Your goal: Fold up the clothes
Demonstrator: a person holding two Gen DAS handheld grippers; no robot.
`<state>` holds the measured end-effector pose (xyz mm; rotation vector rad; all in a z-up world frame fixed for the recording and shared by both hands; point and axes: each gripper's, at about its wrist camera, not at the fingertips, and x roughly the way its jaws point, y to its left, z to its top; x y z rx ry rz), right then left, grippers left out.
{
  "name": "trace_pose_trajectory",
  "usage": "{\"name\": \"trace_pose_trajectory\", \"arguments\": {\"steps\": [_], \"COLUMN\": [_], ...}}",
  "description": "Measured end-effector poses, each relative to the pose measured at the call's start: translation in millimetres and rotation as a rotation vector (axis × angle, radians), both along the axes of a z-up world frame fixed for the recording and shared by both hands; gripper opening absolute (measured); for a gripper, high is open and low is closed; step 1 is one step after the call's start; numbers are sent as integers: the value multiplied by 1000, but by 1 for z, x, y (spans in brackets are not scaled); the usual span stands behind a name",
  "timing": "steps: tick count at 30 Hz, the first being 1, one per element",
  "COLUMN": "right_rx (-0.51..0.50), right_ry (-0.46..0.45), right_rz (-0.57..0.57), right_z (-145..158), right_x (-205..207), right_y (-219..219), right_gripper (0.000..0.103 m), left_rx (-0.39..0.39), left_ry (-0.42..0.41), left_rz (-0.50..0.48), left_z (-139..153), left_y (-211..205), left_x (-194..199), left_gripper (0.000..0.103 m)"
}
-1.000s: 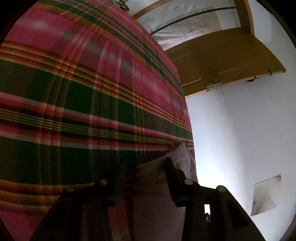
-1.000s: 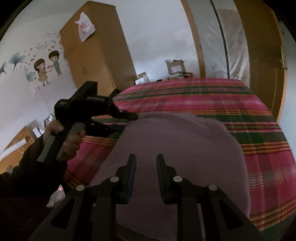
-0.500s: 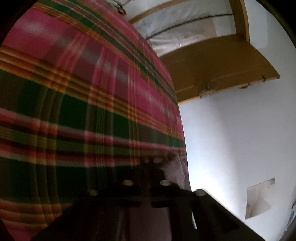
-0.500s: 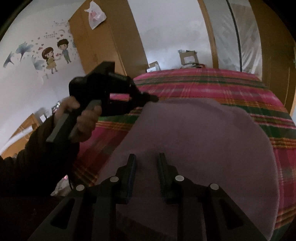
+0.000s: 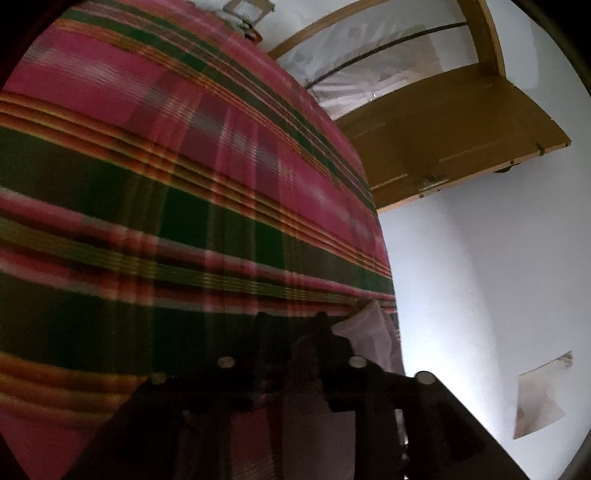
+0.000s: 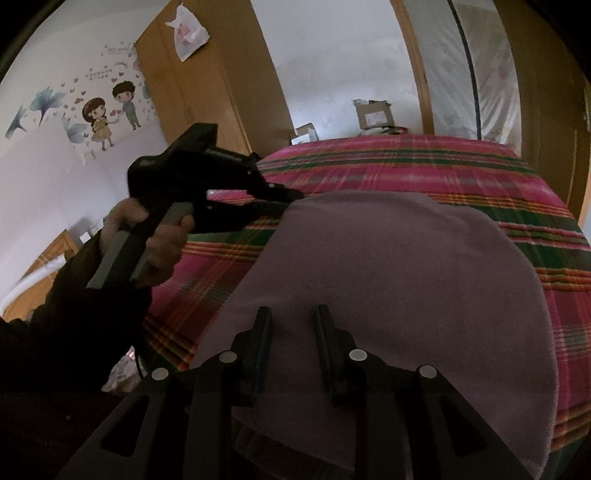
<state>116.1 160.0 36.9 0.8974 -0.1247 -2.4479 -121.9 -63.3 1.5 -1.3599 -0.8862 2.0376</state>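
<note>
Two grippers over plaid bedspread (image 6: 406,166): left gripper (image 6: 291,195) pinches far corner of mauve garment (image 6: 388,280); right gripper (image 6: 291,325) hovers above it, jaws apart, holding nothing.

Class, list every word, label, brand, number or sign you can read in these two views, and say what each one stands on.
No text reads clearly in either view.
White plastic bag on the wardrobe: red print, too blurred to read.
Wall sticker of the cartoon couple: small lettering above it, too small to read.
Left tool body: a faint raised mark, unreadable.
Cardboard boxes behind the bed: labels too small to read.
</note>
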Motion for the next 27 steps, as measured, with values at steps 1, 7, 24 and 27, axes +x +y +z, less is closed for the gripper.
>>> {"name": "trace_pose_trajectory", "arguments": {"steps": [1, 7, 24, 27], "right_rx": [0, -32, -134, -178], "right_ry": [6, 23, -129, -162], "right_rz": [-10, -114, -325, -298], "right_z": [1, 10, -10, -17], "right_x": [0, -1, -37, -43], "right_y": [3, 41, 143, 145], "right_gripper": [26, 32, 72, 72], "left_rx": [-11, -60, -9, -11], "left_ry": [7, 13, -47, -59], "left_rz": [2, -48, -178, -166], "left_z": [1, 2, -5, -7], "left_y": [-1, 8, 24, 24], "left_x": [5, 26, 68, 70], "left_gripper": [35, 45, 57, 59]}}
